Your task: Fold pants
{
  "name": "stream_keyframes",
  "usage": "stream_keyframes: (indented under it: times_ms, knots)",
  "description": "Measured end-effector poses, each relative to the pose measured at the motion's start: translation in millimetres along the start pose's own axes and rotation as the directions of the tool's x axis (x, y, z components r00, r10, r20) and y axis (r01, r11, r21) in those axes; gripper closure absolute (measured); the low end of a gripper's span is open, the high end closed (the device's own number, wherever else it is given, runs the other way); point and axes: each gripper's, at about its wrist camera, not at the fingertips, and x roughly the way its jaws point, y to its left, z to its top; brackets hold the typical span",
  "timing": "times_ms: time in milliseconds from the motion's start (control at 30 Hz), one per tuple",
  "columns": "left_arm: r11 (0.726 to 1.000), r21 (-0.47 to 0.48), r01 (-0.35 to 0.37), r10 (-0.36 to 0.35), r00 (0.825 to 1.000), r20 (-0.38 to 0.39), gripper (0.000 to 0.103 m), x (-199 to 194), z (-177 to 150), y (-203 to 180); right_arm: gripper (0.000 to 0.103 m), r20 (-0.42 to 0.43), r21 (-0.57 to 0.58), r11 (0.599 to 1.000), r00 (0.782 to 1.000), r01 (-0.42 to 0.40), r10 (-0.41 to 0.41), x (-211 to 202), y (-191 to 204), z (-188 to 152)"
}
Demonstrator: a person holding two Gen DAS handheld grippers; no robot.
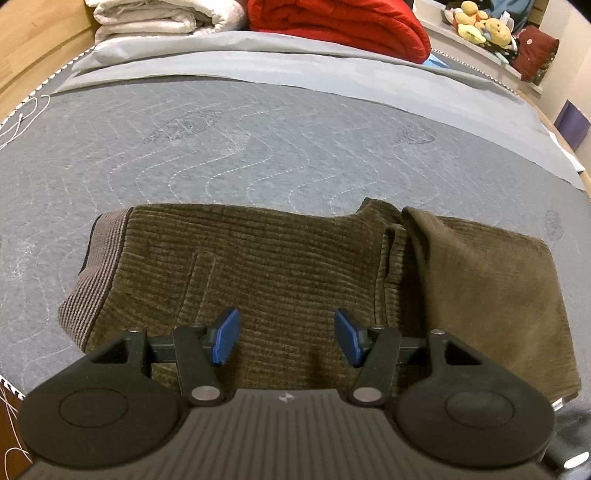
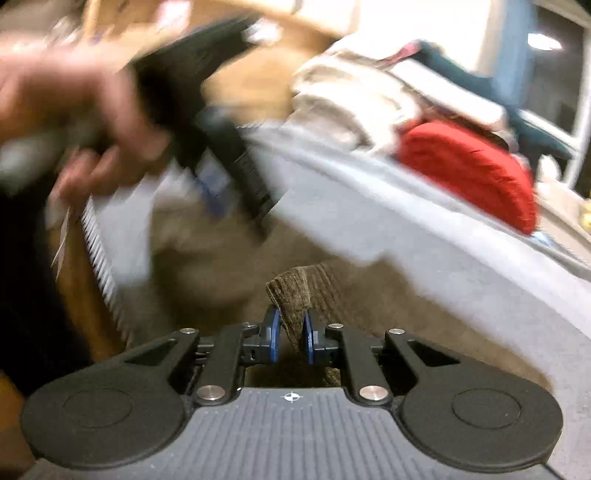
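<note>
Olive-brown corduroy pants lie across the near part of a grey quilted bed, waistband at the left and a folded-over leg at the right. My left gripper hovers over the pants' middle, open, with nothing between its blue pads. In the blurred right wrist view, my right gripper is shut on a raised fold of the pants. A hand holding the left gripper's black body shows at the upper left there.
A folded white blanket and a red duvet sit at the head of the bed. Plush toys rest on a shelf at the far right. A wooden bed frame runs along the left.
</note>
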Motion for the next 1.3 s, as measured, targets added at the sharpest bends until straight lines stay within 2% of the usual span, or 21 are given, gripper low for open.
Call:
stream_keyframes:
  times_ms: [67,100,167,267,400,433,500,533,567,600,667,733,833,867,933,967,1000,1100,1167,1267,1300]
  knots:
    - [1.000,0.000,0.003,-0.003,1.000,-0.004,0.041,2,3,-6,0.084,-0.148,-0.033,0.999,0.989,-0.026,0.021,24,8,-21]
    - [1.000,0.001,0.008,-0.008,1.000,-0.005,0.041,2,4,-10,0.084,-0.185,-0.054,0.998,0.983,-0.026,0.016,30,11,-28]
    - [1.000,0.001,0.021,-0.021,1.000,-0.006,0.041,4,7,-19,0.084,-0.155,-0.070,0.997,0.988,-0.024,0.013,21,11,-25]
    - [0.998,-0.001,0.065,-0.065,0.998,-0.004,0.041,10,11,-33,0.083,-0.055,0.068,0.997,0.998,-0.037,0.040,-16,-15,-14]
    - [0.988,-0.018,0.151,-0.150,0.989,0.009,0.041,26,16,-50,0.079,-0.016,0.271,0.955,0.993,0.119,-0.120,-57,-67,-24]
    - [0.984,-0.041,0.174,-0.174,0.985,0.003,0.041,33,16,-53,0.079,-0.042,0.323,0.931,0.985,0.171,-0.167,-63,-81,-32]
    - [0.970,-0.070,0.233,-0.233,0.972,0.006,0.041,46,19,-60,0.079,-0.178,0.418,0.858,0.953,0.300,-0.246,-63,-109,-55]
    - [0.963,-0.071,0.260,-0.260,0.966,0.008,0.041,53,20,-64,0.080,-0.282,0.438,0.825,0.926,0.356,-0.249,-60,-120,-71]
    - [0.961,-0.070,0.268,-0.268,0.963,0.012,0.041,59,20,-67,0.081,-0.384,0.459,0.806,0.901,0.374,-0.200,-55,-130,-91]
    - [0.961,-0.073,0.268,-0.267,0.963,0.016,0.041,66,21,-70,0.081,-0.393,0.492,0.794,0.905,0.358,-0.164,-58,-134,-103]
    - [0.961,-0.089,0.260,-0.260,0.966,0.020,0.041,79,23,-72,0.081,-0.323,0.571,0.751,0.932,0.331,-0.165,-78,-139,-108]
    - [0.958,-0.114,0.264,-0.264,0.964,0.018,0.039,93,26,-74,0.075,-0.258,0.590,0.745,0.947,0.310,-0.191,-95,-138,-105]
    - [0.958,-0.107,0.268,-0.268,0.963,0.012,0.035,110,30,-80,0.054,-0.275,0.587,0.733,0.936,0.345,-0.220,-102,-139,-113]
    - [0.964,-0.092,0.251,-0.251,0.968,0.002,0.034,117,32,-84,0.054,-0.299,0.590,0.726,0.931,0.353,-0.210,-99,-140,-119]
    - [0.964,-0.069,0.256,-0.257,0.966,-0.007,0.047,125,33,-86,0.052,-0.313,0.598,0.721,0.930,0.349,-0.191,-91,-139,-125]
    - [0.960,-0.053,0.276,-0.276,0.961,-0.003,0.065,123,33,-85,0.052,-0.314,0.600,0.718,0.930,0.352,-0.194,-91,-139,-124]
    - [0.958,-0.035,0.285,-0.284,0.958,0.023,0.073,115,36,-85,0.052,-0.317,0.599,0.717,0.928,0.356,-0.195,-90,-139,-122]
    - [0.939,0.011,0.345,-0.343,0.927,0.150,0.076,85,43,-83,0.052,-0.309,0.593,0.723,0.929,0.354,-0.202,-90,-137,-122]
    - [0.949,0.022,0.315,-0.315,0.937,0.149,0.076,89,44,-82,0.051,-0.297,0.585,0.731,0.931,0.352,-0.210,-91,-134,-123]
    - [0.973,-0.041,0.229,-0.227,0.973,0.036,0.062,114,39,-76,0.051,-0.301,0.559,0.747,0.927,0.361,-0.223,-93,-130,-123]
    - [0.980,-0.050,0.194,-0.193,0.981,0.028,0.061,114,38,-75,0.051,-0.310,0.544,0.754,0.923,0.368,-0.227,-89,-129,-124]
